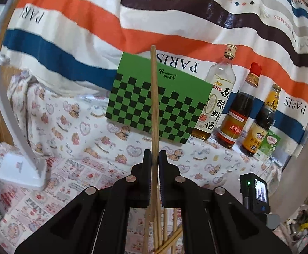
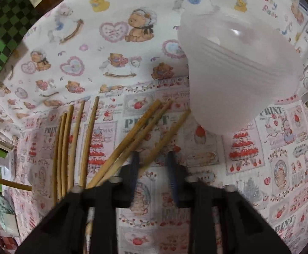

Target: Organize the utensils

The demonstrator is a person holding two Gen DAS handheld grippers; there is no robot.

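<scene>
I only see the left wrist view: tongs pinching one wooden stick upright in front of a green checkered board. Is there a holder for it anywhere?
Observer: Yes. The right wrist view shows a translucent cup on the printed cloth.
Operator: I glimpse more sticks below my tongs. How do they lie?
Observer: Loose chopsticks lie left of the cup: some side by side, three slanting towards it.
Operator: And the other tongs?
Observer: The right tongs hang open over the slanted ones, with their pads pressing on none.
</scene>
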